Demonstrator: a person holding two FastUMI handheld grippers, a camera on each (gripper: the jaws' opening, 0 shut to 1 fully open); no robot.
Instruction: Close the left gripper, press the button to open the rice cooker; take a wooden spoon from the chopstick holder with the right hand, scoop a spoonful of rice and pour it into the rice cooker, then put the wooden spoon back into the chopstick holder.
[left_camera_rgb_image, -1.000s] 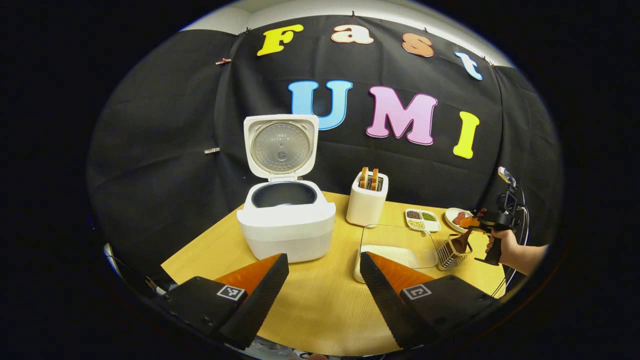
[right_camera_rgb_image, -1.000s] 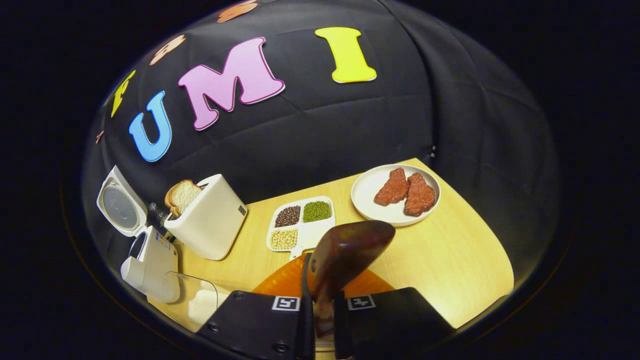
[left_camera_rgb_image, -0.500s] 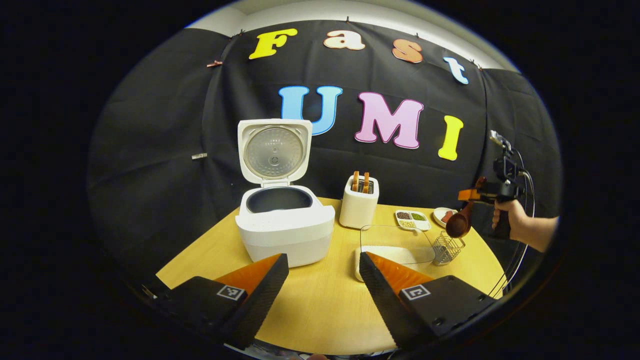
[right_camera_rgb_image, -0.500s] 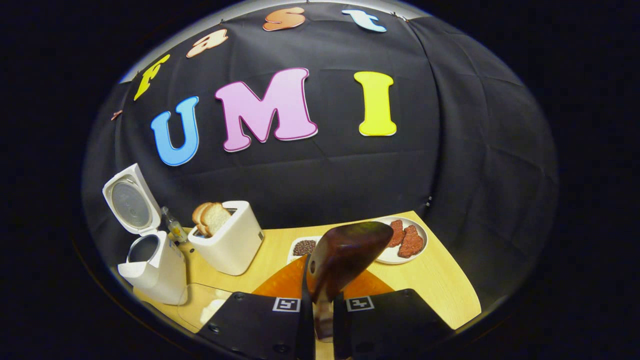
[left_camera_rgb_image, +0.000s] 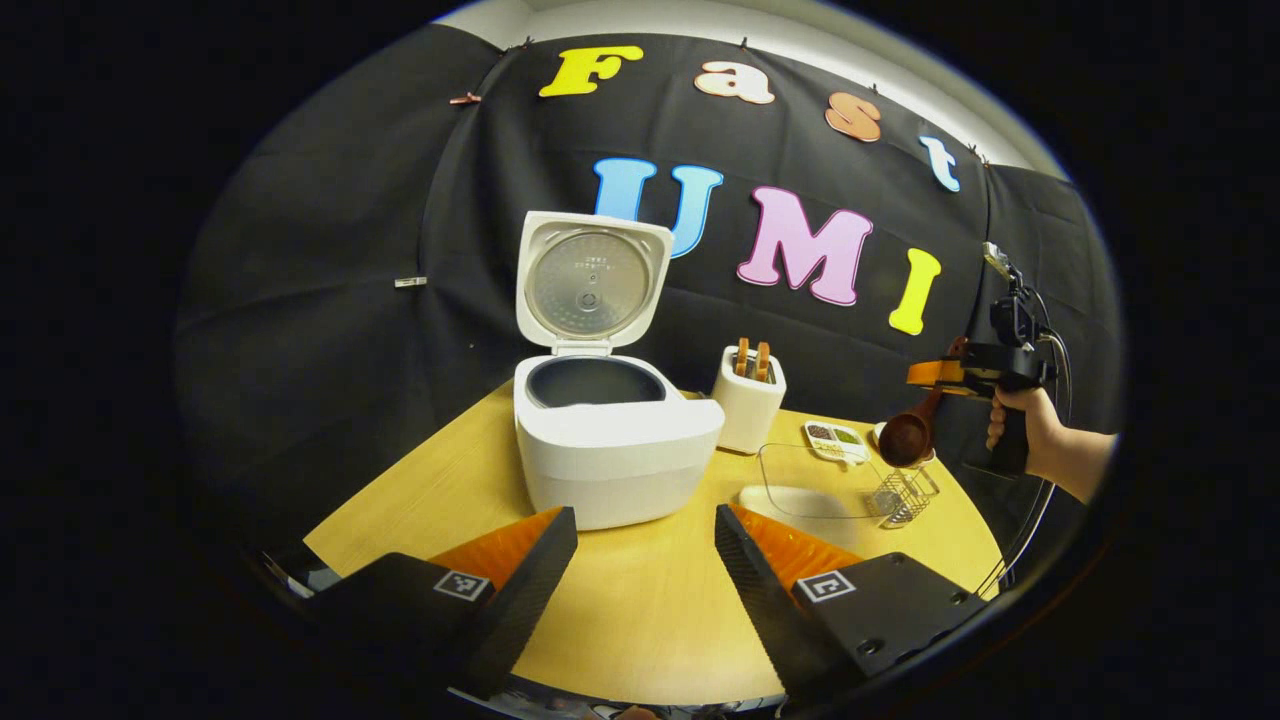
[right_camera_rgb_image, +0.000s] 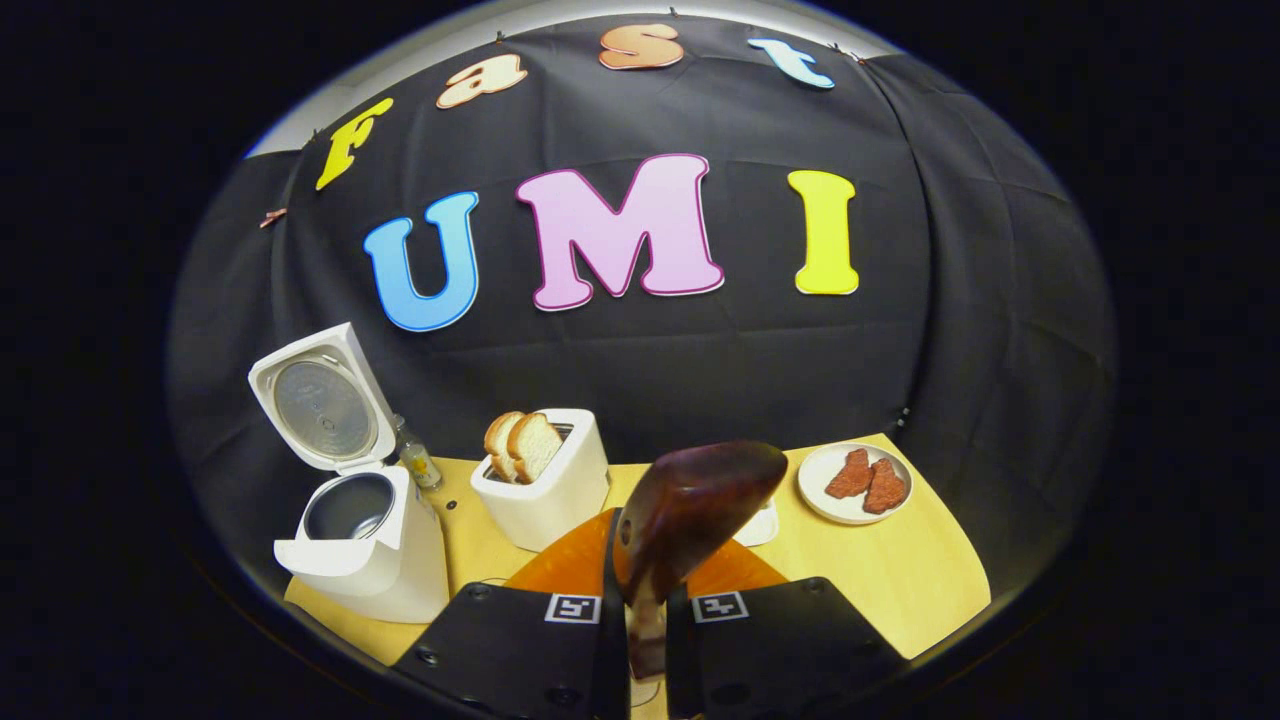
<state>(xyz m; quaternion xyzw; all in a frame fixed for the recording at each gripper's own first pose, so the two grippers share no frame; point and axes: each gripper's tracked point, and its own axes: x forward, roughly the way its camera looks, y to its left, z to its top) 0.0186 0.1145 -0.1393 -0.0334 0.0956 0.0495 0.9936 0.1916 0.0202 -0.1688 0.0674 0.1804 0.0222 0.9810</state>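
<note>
Right hand-held gripper (right_camera_rgb_image: 640, 640), clamped on wooden spoon (right_camera_rgb_image: 690, 510)

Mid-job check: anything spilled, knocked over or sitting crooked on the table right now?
Nothing stands out. The rice cooker stands upright with its lid up, the toaster holds its bread, and the plate sits flat. The right hand-held gripper is shut on the wooden spoon, held above the wire holder.

The wooden spoon (right_camera_rgb_image: 690, 510) looks dark, smooth and glossy. The rice cooker (left_camera_rgb_image: 612, 450) has a matt white plastic shell and a dull metal plate inside its lid. The table (left_camera_rgb_image: 640, 610) shows pale, smooth wood grain. The holder (left_camera_rgb_image: 902, 492) is shiny wire.
</note>
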